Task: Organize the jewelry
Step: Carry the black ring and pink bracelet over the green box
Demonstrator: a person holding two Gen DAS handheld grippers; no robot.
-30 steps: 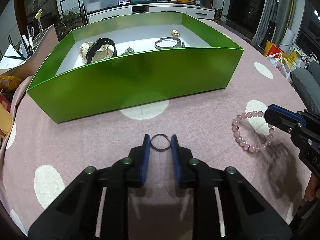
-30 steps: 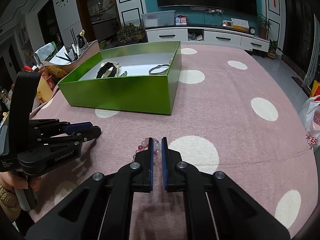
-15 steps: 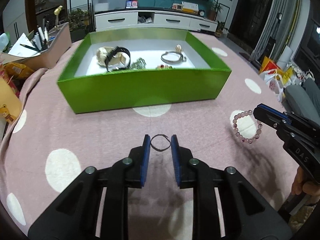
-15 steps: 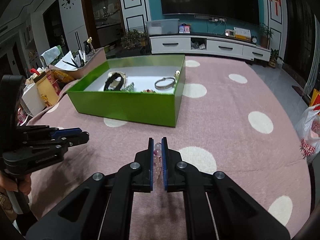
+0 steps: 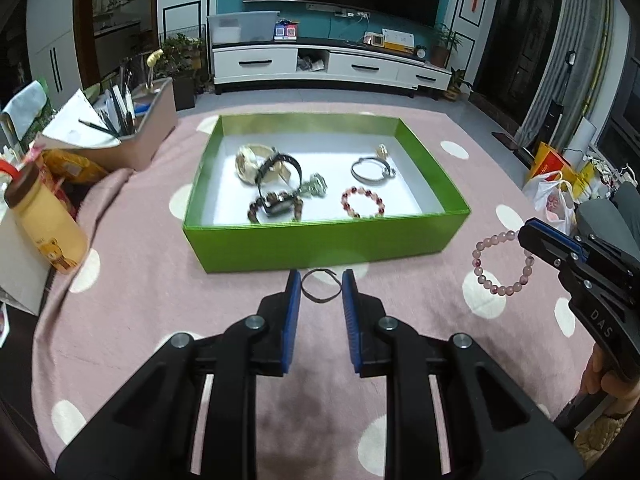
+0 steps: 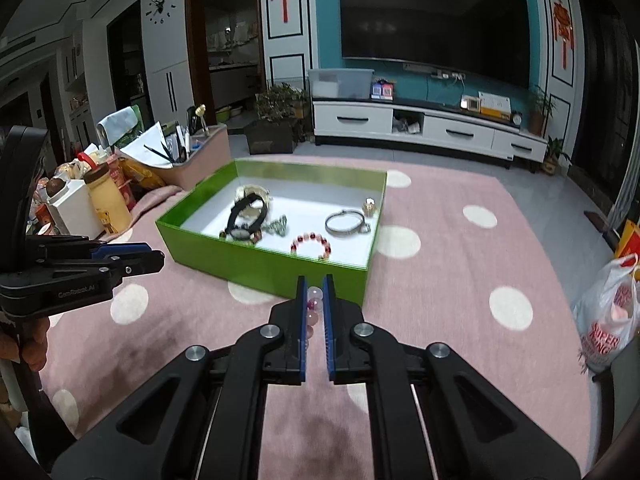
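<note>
My left gripper (image 5: 321, 286) is shut on a thin dark ring (image 5: 316, 300), held flat between its blue pads above the pink dotted tablecloth (image 5: 140, 288), just in front of the green box (image 5: 320, 244). My right gripper (image 6: 315, 285) is shut on a pink bead bracelet (image 6: 315, 295). In the left wrist view that bracelet (image 5: 500, 288) hangs as a loop from the right gripper (image 5: 525, 237), right of the box. The left gripper (image 6: 159, 258) shows at the left edge of the right wrist view. The box (image 6: 264, 268) holds watches (image 5: 276, 168), a silver bangle (image 5: 372, 169) and a red bead bracelet (image 5: 363, 202).
A tan bin of pens and papers (image 5: 120, 136) and a yellow jar (image 5: 44, 224) stand at the table's left edge. Plastic bags (image 5: 554, 200) lie off the table to the right. A white TV cabinet (image 5: 328, 66) stands beyond. A hand (image 5: 604, 376) grips the right tool.
Both grippers have risen off the cloth with their pieces, the ring and the pink bracelet. The box now appears from higher up, with more of its floor in sight.
</note>
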